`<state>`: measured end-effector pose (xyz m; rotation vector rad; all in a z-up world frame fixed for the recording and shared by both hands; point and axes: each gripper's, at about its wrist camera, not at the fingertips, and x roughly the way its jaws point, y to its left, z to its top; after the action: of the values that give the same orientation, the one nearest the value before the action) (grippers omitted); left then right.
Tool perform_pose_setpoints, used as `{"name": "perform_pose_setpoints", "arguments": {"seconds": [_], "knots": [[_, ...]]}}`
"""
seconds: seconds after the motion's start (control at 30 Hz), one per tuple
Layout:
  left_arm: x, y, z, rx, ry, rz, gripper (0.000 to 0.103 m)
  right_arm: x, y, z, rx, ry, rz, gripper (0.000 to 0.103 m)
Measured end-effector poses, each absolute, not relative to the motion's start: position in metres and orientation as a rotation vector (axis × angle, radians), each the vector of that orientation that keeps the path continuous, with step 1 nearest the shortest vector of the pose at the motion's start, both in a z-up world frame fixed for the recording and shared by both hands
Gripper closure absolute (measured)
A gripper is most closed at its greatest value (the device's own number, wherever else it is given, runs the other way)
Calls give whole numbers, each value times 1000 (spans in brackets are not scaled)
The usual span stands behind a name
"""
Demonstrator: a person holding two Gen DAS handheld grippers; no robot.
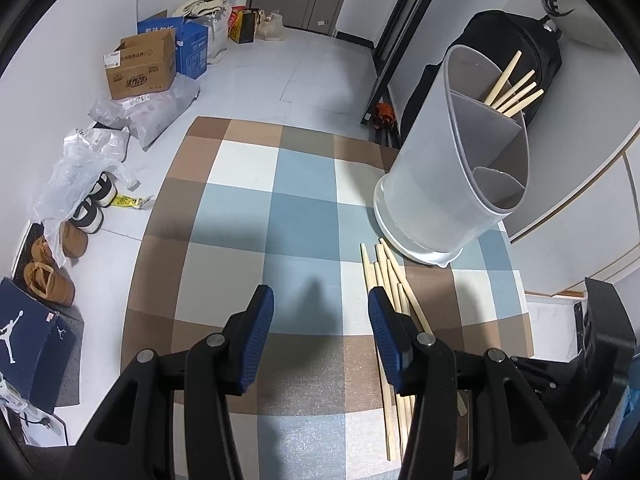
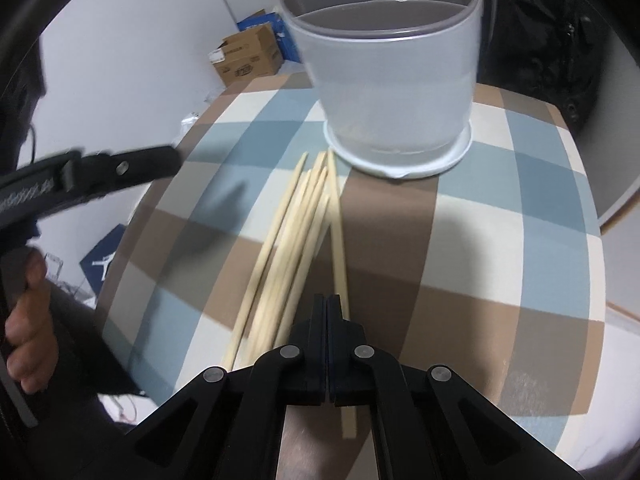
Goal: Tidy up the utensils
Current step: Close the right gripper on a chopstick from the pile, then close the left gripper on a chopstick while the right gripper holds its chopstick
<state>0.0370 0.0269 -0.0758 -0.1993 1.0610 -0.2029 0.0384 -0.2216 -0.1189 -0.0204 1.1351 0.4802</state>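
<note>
A grey-white utensil holder (image 1: pixel 452 168) with divided compartments stands on the checked tablecloth (image 1: pixel 280 208); several wooden chopsticks (image 1: pixel 514 90) stand in its far compartment. A loose pile of wooden chopsticks (image 1: pixel 386 276) lies on the cloth in front of the holder, also in the right wrist view (image 2: pixel 296 232) below the holder (image 2: pixel 392 92). My left gripper (image 1: pixel 320 320) is open and empty above the cloth, left of the pile. My right gripper (image 2: pixel 326 308) is shut just over the near ends of the pile; nothing shows between its jaws.
The table (image 2: pixel 540 264) is small, with edges on all sides. A black backpack (image 1: pixel 536 52) stands behind the holder. On the floor at left lie cardboard boxes (image 1: pixel 140 68), plastic bags (image 1: pixel 80 168), shoes (image 1: pixel 52 280) and a blue shoe box (image 1: pixel 28 344).
</note>
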Motion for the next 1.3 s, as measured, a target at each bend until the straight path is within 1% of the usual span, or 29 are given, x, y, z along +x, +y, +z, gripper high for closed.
{"name": "perform_pose_setpoints", "arguments": {"seconds": [0.1,0.17,0.53,1.03,1.3], "knots": [[38,28,-76,-210,1070,-205,60,41,-214,-119,-19,1141,500,103],[39,29,-78,-218,1077,-201,60,46,-208,-119,-30,1140,494,100],[49,11,-97,-212,1168,-242,60,87,-210,-110,45,1066,458,100],[64,-6,-118,-118,1268,-217,60,80,-246,-96,135,999,478,99],[67,-15,-118,-73,1246,-188,60,78,-241,-104,141,1006,518,99]]}}
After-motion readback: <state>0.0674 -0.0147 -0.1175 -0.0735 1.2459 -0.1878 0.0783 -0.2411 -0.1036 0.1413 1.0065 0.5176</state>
